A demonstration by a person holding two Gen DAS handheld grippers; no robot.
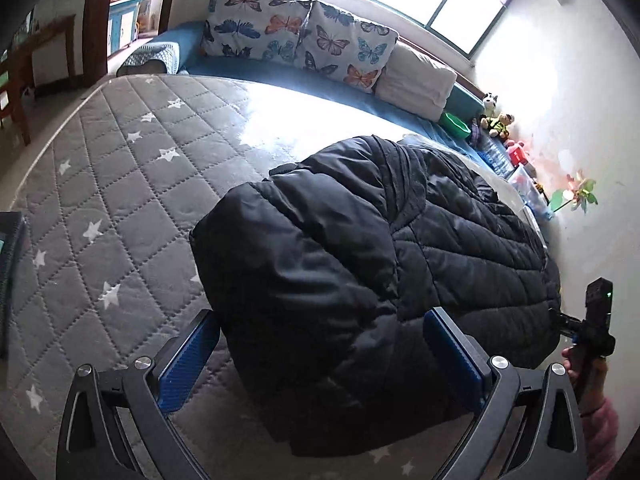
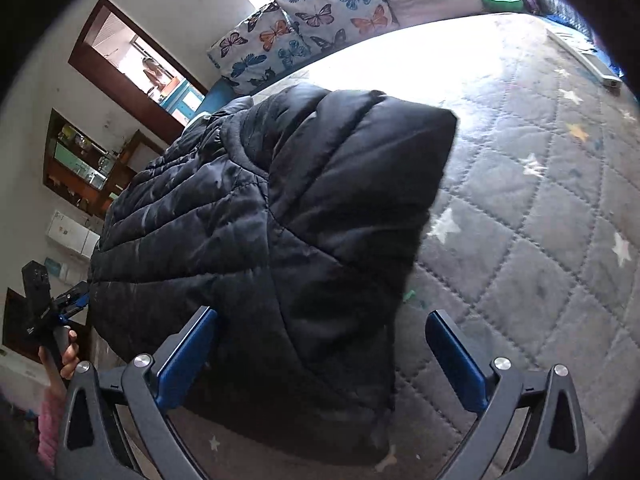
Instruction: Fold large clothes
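- Hidden parts: in the left wrist view a dark flat object (image 1: 10, 276) is cut off by the frame's left edge and cannot be identified; the black puffer jacket (image 1: 380, 264) lies bunched on the grey star-quilted mattress (image 1: 120, 200), its lower hem hidden beneath the tong frames in both views, and its sleeves are hard to tell apart among the dark folds.
- Left tongs (image 1: 322, 354): spread wide, blue pads (image 1: 188, 364) on either side of the jacket's near corner; the right pad lies against the fabric, the left one is over the mattress just beside it. Nothing is pinched.
- Right tongs (image 2: 322, 356): likewise spread wide. The left pad (image 2: 186, 360) touches the jacket's edge; the right pad is over bare mattress, apart from the fabric.
- Each tool shows in the other's view, at the jacket's far side, gripped by a hand (image 1: 576, 364) with a pink sleeve.
- Surroundings, left to right in the left view: a doorway (image 1: 124, 12), butterfly-print pillows (image 1: 296, 32) along the head of the bed, a white pillow (image 1: 416, 80), a green bowl (image 1: 456, 125), stuffed toys (image 1: 496, 118) by the wall, a pinwheel (image 1: 580, 194).
- The window's glare washes out the mattress centre.
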